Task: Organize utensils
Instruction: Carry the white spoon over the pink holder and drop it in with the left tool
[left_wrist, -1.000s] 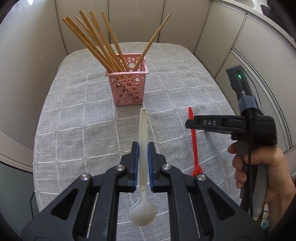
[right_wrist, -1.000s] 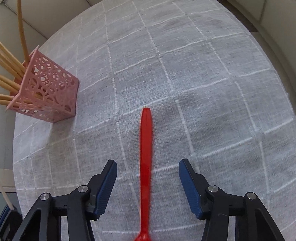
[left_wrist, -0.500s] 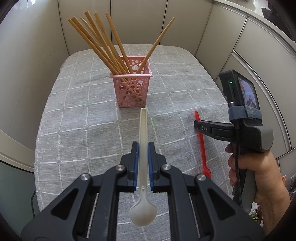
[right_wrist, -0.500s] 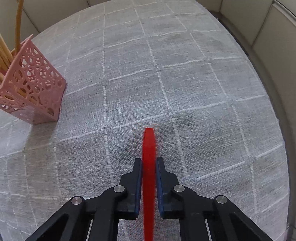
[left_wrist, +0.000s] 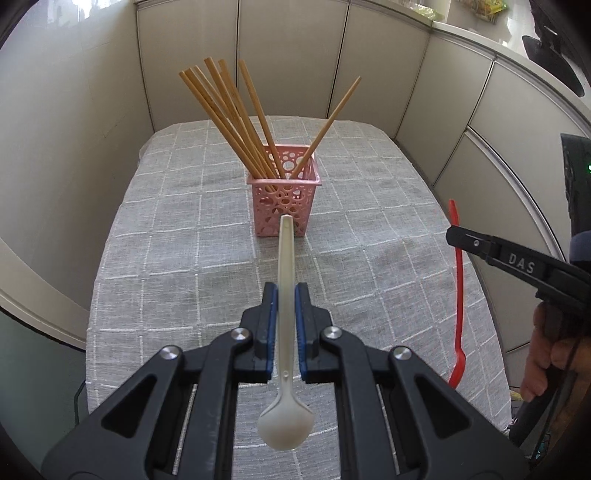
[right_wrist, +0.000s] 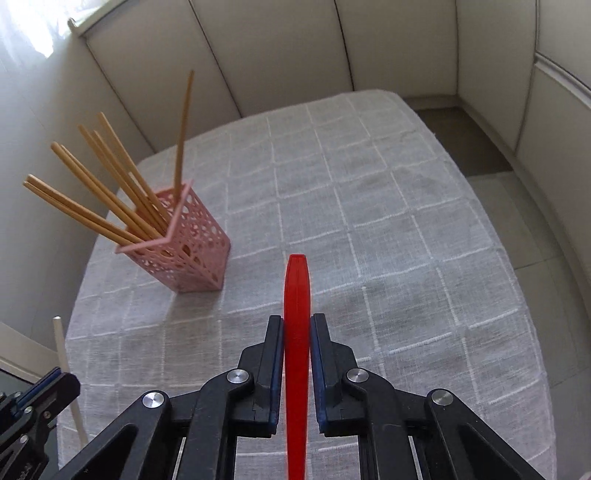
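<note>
My left gripper (left_wrist: 284, 306) pinches the white spoon (left_wrist: 285, 295) and my right gripper (right_wrist: 296, 347) has just closed tight on the red utensil (right_wrist: 295, 332). The pink basket (left_wrist: 283, 201), crowded with chopsticks (left_wrist: 236, 118), stands ahead of both. I should lower each handle into the open gap, one at a time.

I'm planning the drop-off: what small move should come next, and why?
Probably carry the white spoon, clamped in the left gripper, forward over the pink basket. The basket stands straight ahead holding chopsticks; the right gripper already grips the red utensil.
</note>
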